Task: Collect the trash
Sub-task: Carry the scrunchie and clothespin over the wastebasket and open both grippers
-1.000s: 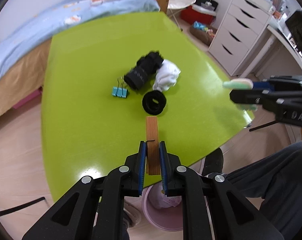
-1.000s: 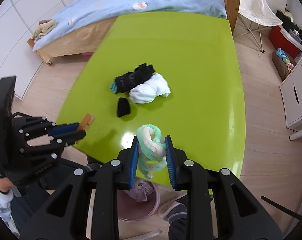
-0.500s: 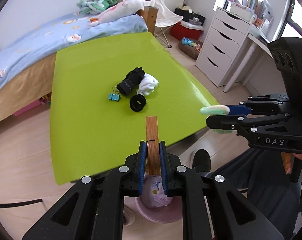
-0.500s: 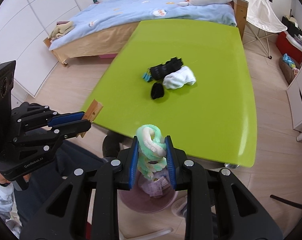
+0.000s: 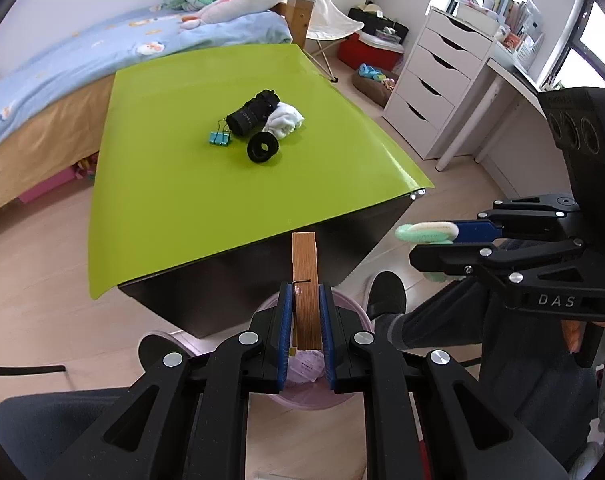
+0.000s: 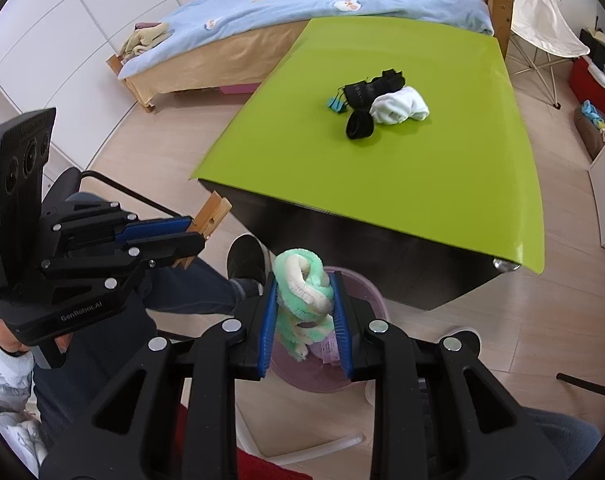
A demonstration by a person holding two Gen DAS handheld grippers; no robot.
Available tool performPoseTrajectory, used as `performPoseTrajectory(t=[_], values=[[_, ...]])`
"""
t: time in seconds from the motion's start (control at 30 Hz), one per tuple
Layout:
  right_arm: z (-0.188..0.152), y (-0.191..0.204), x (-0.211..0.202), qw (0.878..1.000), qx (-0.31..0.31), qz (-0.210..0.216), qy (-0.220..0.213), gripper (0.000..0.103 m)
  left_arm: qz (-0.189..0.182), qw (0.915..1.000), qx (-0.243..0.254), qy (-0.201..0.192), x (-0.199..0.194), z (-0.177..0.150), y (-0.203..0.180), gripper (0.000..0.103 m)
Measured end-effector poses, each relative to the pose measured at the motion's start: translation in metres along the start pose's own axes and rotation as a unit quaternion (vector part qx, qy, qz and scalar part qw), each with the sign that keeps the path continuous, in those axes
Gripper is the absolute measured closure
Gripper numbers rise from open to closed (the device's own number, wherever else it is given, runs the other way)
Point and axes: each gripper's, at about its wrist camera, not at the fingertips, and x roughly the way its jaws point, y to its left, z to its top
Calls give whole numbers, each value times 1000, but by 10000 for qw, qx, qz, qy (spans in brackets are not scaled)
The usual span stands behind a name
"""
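My left gripper is shut on a wooden clothespin and holds it above a pink waste bin on the floor in front of the green table. My right gripper is shut on a green and cream fluffy scrunchie above the same bin. Each gripper shows in the other's view: the right one and the left one. Paper trash lies inside the bin.
On the table lie a black ring, a black rolled pouch, a white sock and blue binder clips. A bed stands behind, white drawers to the right. The person's leg and shoe are beside the bin.
Both grippers have drawn back from over the table to beyond its front edge and now hang over the pink bin, each holding the same item.
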Motion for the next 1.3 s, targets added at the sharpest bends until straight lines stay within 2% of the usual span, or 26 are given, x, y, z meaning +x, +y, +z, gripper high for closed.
performPoseTrajectory(t=[0.2,0.3,0.37,0.4,0.43,0.53,0.8,1.3], values=[[-5,5,3,9999,-58,121,87,77,-60,10000,16,-56,-8,-3,-1,89],[-6,6,4,9998,-98,153,126,73,-109,9999,49,-83,-10,-1,-2,89],[-6,6,5,9998,-75,148,133,60,-121,9999,81,-88,-11,-2,-4,89],[-7,5,5,9998,-68,125,120,43,-130,9998,90,-82,-11,-3,-4,89],[-7,4,4,9999,-55,106,88,30,-136,9998,95,-79,-11,-3,-4,89],[-9,2,0,10000,11,57,31,12,-158,9998,111,-49,-9,-4,-5,89],[-13,-14,-12,9994,301,-102,-97,9,-244,9995,173,37,-5,-6,-10,89],[-21,-33,-28,9976,596,-189,-282,8,-424,9982,356,234,6,-9,-25,89]])
